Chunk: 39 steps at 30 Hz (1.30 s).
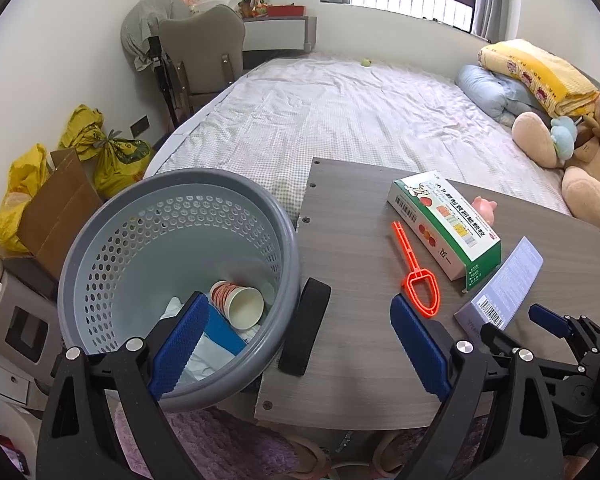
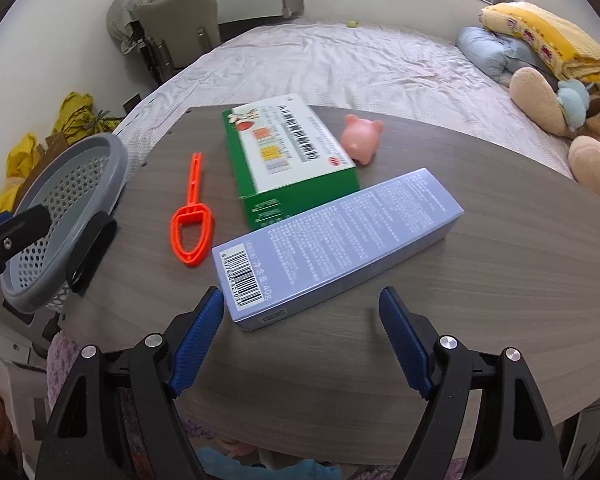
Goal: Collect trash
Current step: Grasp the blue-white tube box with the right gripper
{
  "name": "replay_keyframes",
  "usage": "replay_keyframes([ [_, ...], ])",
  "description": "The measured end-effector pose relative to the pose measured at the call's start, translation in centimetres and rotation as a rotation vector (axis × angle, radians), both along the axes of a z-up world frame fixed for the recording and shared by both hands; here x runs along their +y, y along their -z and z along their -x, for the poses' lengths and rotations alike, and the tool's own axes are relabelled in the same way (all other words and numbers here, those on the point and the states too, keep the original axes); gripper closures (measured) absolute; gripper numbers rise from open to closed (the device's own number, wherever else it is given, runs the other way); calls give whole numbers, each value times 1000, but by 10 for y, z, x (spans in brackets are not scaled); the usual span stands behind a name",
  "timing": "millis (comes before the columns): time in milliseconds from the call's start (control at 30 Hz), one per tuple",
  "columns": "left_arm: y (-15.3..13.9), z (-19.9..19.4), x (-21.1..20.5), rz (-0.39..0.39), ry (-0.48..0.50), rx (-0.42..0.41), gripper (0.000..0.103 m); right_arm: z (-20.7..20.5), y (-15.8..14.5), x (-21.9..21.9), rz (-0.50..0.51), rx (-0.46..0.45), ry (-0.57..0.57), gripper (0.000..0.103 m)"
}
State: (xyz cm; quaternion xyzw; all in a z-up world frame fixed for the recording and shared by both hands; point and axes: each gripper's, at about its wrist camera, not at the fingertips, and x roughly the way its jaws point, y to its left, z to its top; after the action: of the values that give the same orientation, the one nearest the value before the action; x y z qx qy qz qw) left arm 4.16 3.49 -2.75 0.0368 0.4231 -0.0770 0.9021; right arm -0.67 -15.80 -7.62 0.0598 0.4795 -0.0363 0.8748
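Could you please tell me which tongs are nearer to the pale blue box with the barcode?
Right. The right tongs stand open just short of the pale blue box, its barcode end almost between their tips. The left tongs hang open farther off, between the basket and the orange scoop.

Behind your work surface you have a bed (image 1: 340, 120) under a pale checked sheet, with a folded yellow blanket (image 1: 540, 72), a blue pillow (image 1: 484, 88) and a tan teddy bear (image 1: 588, 152) heaped together at its right side. At the bed's far left corner stands a grey chair (image 1: 200, 52) draped with cloth. Left of the bed, yellow bags (image 1: 112, 152) sit beside an open cardboard box (image 1: 56, 212) on the floor.
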Motion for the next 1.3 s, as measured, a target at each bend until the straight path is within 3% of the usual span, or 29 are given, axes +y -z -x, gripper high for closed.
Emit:
replay_keyframes([
  [567, -1, 6, -37, -12, 56, 4, 13, 32, -2, -102, 11, -30, 222, 27],
  [800, 1, 4, -42, -11, 60, 9, 13, 43, -16, -121, -24, -57, 259, 27],
  [1033, 2, 4, -42, -10, 55, 10, 13, 10, -24, -115, -72, -91, 240, 27],
  [1300, 1, 8, -39, 7, 29, 19, 13, -35, -1, -120, -95, 1, 297, 27],
])
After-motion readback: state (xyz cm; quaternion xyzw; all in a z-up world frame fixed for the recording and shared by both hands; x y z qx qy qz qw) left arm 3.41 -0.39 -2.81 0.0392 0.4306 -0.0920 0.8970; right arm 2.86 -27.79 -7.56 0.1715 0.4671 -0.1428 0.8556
